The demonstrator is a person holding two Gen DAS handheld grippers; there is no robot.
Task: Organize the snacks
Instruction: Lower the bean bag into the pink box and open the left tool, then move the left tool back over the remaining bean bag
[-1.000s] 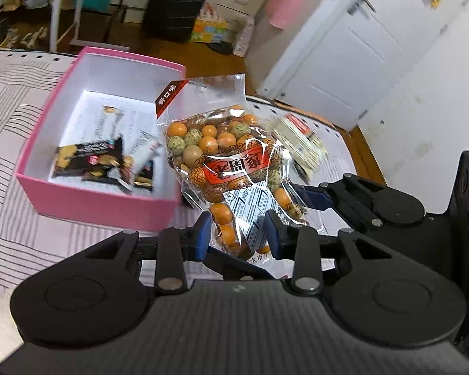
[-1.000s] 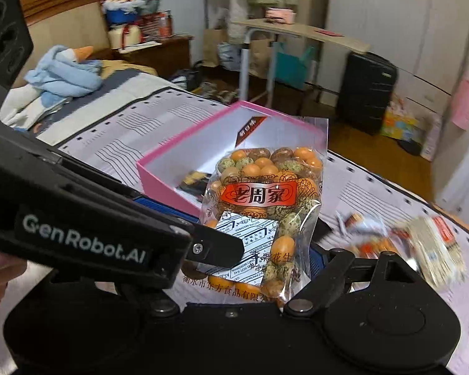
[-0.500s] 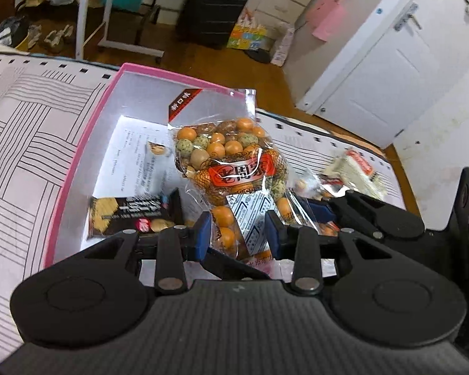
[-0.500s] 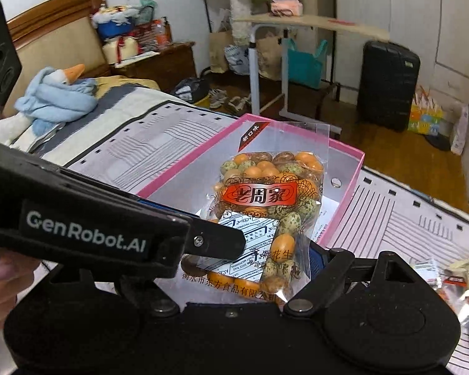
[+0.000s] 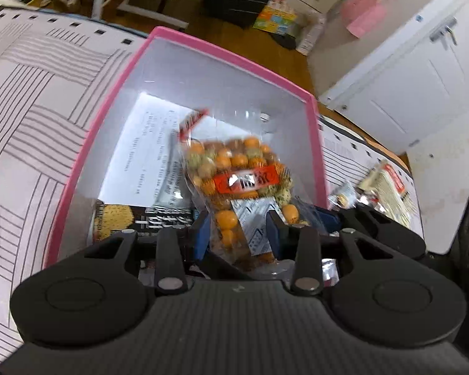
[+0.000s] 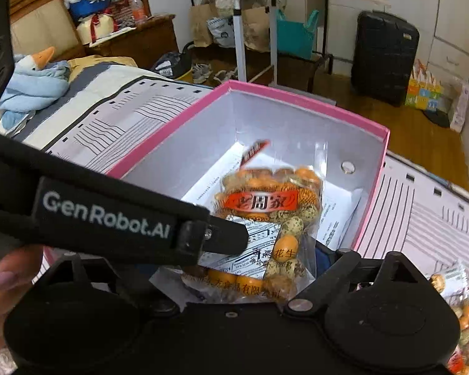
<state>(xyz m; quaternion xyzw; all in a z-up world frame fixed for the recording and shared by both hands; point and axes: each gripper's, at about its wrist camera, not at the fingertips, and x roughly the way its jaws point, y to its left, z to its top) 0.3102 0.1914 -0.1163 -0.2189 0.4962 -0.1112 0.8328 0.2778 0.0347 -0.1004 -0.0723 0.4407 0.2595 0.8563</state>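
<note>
Far half of pink box [image 5: 234, 62] free; dark snack pkt [image 5: 140, 218] blocking near-left corner.

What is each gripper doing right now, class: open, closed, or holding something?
Left gripper: closed on the peanut bag, over the pink box.
Right gripper: jaws opening, wide around the same bag.

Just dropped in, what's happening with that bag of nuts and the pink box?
A person with a gripper in each hand is packing snacks. The left gripper is shut on the lower end of the bag of coated peanuts, holding it over the open pink box. The right gripper's jaws are opening beside the bag. A dark snack pack lies in the box; more packets wait on the bed.
</note>
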